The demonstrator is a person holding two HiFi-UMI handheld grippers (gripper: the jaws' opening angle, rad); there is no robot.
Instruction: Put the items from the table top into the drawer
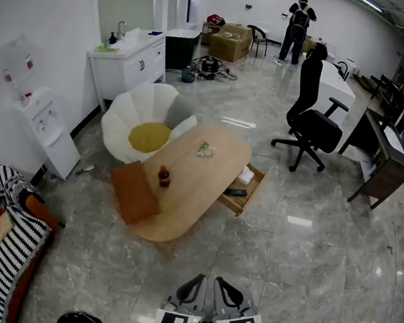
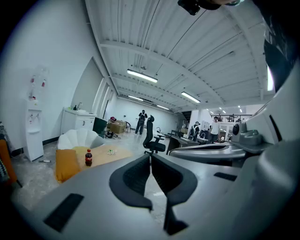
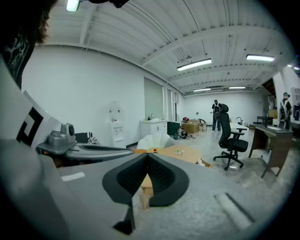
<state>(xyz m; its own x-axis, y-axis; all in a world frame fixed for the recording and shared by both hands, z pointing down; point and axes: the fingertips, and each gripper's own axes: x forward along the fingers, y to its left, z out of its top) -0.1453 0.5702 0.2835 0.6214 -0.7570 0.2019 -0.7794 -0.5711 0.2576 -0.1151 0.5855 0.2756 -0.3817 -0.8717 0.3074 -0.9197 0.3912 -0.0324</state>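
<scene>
- Jaws?
- My left gripper [image 2: 150, 157] and right gripper [image 3: 146, 157]: jaws closed, empty. Bottle [image 1: 163, 176] on counter [image 1: 190, 193], far ahead of them, drawer [image 1: 251, 194] pulled out.
- Risk?
- Arriving with jaws closed, I'd tip the bottle.

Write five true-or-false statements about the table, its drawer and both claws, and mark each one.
1. The drawer of the wooden table is pulled open. True.
2. The small bottle lies inside the drawer. False: it stands upright on the table top.
3. The left claw grips the bottle. False: its jaws are shut on nothing, well short of the table.
4. The right claw is shut and empty. True.
5. A white petal-shaped chair with a yellow seat stands beside the table. True.
</scene>
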